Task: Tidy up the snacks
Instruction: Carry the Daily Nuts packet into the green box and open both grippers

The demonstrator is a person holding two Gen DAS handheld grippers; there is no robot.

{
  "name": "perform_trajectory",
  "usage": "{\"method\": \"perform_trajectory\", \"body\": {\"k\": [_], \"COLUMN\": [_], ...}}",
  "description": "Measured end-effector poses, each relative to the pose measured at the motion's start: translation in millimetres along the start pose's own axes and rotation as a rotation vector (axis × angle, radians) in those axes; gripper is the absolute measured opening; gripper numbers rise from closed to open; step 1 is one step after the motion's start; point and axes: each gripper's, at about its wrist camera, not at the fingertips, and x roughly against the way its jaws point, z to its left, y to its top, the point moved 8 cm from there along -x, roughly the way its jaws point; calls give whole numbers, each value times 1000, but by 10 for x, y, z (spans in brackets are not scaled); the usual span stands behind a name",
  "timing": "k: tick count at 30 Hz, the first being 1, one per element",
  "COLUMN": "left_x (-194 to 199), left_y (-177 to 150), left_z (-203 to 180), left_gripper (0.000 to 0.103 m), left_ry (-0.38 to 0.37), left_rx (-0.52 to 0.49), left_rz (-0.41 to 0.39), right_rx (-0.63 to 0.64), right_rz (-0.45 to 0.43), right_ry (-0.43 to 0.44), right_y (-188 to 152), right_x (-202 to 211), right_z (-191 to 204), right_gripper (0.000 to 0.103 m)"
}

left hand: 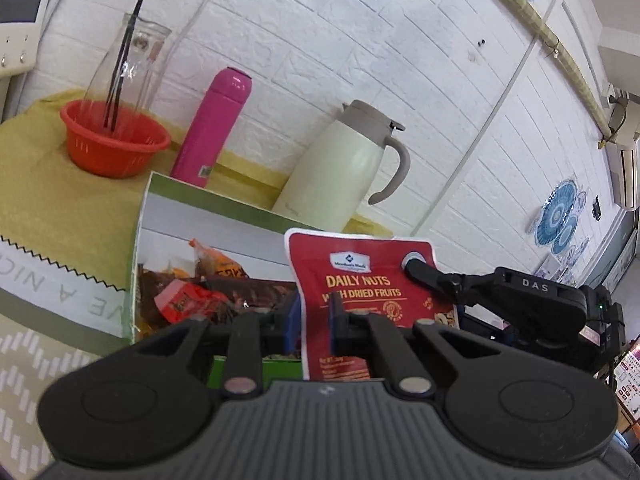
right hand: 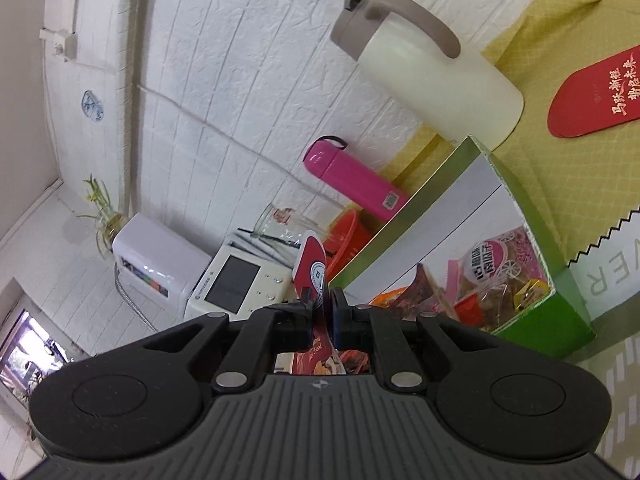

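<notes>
Green-edged and open at the top, the box (left hand: 192, 216) already holds several snack packets (left hand: 200, 292) (so part of your sorting looks done). What's left, by my judgement, is the red nut pouch (left hand: 360, 276), upright just near of the box and not yet inside. Your left gripper (left hand: 316, 316) pinches its lower edge; your right gripper (right hand: 322, 312) is clamped on its far right corner.
</notes>
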Motion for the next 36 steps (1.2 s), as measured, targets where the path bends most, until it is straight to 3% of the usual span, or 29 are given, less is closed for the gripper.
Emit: {"method": "perform_trajectory", "body": {"k": [6, 9, 14, 15, 16, 17, 18, 19, 21, 24, 28, 31, 33, 36], "left_x": [-19, -12, 10, 15, 16, 17, 17, 19, 47, 95, 226, 424, 603, 933], "left_y": [87, 95, 109, 111, 112, 111, 113, 118, 138, 172, 275, 395, 453, 412], "left_z": [180, 281, 322, 326, 338, 347, 361, 378, 416, 416, 375, 360, 388, 531], "left_gripper": [1, 1, 1, 1, 2, 3, 5, 14, 34, 35, 44, 50, 53, 57], "left_ry": [33, 84, 152, 164, 171, 170, 167, 169, 192, 195, 185, 198, 204, 254], "left_rx": [31, 22, -36, -47, -49, -47, -43, -39, -34, -49, -61, -94, -120, -144], "left_rz": [-35, -32, -33, -36, -36, -34, -32, -31, -43, -51, -83, -108, -110, -74], "right_rx": [-103, -172, -95, -74, -59, -48, -31, -7, 66, 269, 590, 746, 827, 854], "right_rz": [5, -54, -98, -110, -130, -147, -156, -147, -130, -115, -190, -217, -205, -105], "right_ry": [-37, -6, -78, -97, -126, -156, -167, -150, -177, -254, -389, -460, -453, -291], "right_y": [48, 136, 232, 240, 254, 266, 283, 295, 304, 279, 235, 163, -31, -550], "right_x": [-259, -290, -362, -373, -384, -382, -388, -412, -457, -467, -313, -165, -57, 96], "right_z": [-249, -309, -310, -306, -315, -320, -307, -260, -143, 48, 334, 546, 732, 995], "right_gripper": [17, 16, 17, 22, 38, 73, 97, 103, 103, 103, 103, 103, 103, 103]}}
